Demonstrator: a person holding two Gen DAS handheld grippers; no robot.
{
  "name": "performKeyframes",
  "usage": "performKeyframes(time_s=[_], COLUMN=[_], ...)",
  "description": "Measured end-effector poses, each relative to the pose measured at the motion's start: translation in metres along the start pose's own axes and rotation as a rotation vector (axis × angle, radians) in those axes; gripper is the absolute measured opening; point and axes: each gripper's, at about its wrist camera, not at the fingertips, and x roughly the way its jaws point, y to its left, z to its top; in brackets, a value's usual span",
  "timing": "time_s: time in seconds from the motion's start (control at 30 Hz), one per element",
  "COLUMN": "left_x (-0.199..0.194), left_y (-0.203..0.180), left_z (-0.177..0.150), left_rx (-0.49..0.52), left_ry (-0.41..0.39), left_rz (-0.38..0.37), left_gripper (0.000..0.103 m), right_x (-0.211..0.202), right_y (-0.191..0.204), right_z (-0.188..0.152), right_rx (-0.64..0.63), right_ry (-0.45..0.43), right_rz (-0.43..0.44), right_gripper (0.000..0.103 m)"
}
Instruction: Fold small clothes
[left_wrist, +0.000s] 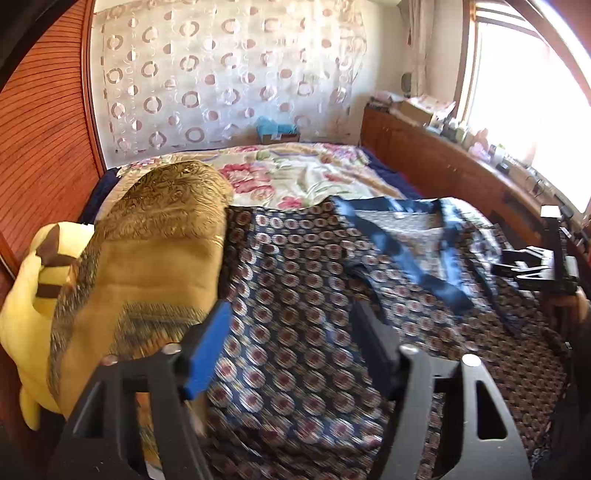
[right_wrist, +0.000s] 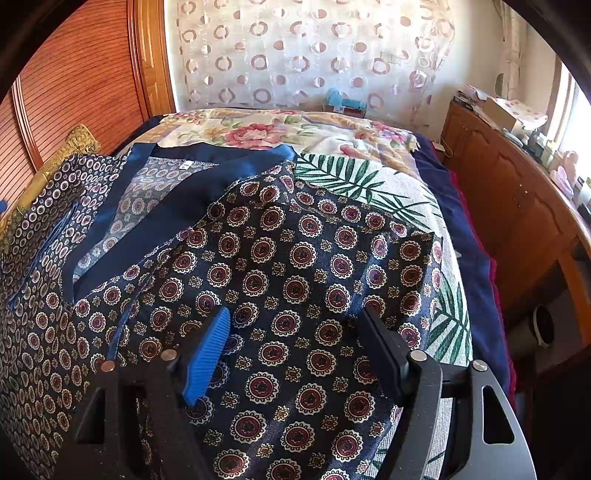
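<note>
While the patterned top (right_wrist: 295, 280) lies spread over the bed (right_wrist: 476, 236), both grippers hang above it with nothing between their jaws. The top is dark blue with round red-and-cream medallions and a plain blue band (right_wrist: 177, 206) at the neck; its neck end points toward the far edge of the bed, and one side looks folded over the middle, though the blur in the left view makes that hard to confirm. A white tag (right_wrist: 185, 165) shows inside the neck.

The right gripper (right_wrist: 295, 350) stands with jaws apart over the near part of the top, close to the bed's right edge, where a leaf-print cloth (right_wrist: 369, 181) shows from under the garment. The left gripper (left_wrist: 291, 350) is likewise spread, over the top's left part, just beside a gold cushion (left_wrist: 147, 258) at the bed's left edge. A yellow plush (left_wrist: 22, 314) leans against that cushion on the outer side.

Beyond the top, a floral sheet (left_wrist: 280, 173) covers the far part of the bed. In the left view the right gripper appears at the right edge, over the bed's right side.
</note>
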Motion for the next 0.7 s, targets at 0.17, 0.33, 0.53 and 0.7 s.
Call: performKeyframes(time_s=[0.17, 0.33, 0.53, 0.7], left_x=[0.031, 0.058, 0.079, 0.091], left_y=[0.010, 0.015, 0.020, 0.022], left_z=[0.016, 0.029, 0.039, 0.042], left_rx=[0.036, 0.056, 0.079, 0.093], left_ry=[0.061, 0.124, 0.166, 0.195], left_rz=[0.030, 0.054, 0.082, 0.095], left_gripper=[0.042, 0.036, 0.036, 0.036], right_x=[0.002, 0.000, 0.002, 0.003], right_y=[-0.004, -0.004, -0.004, -0.005], right_z=[-0.001, -0.005, -0.006, -0.005], right_rx=[0.003, 0.000, -0.003, -0.004], right_ry=[0.000, -0.001, 0.002, 0.004], right_rz=[0.002, -0.002, 0.004, 0.008], right_gripper=[0.077, 0.079, 0.082, 0.083])
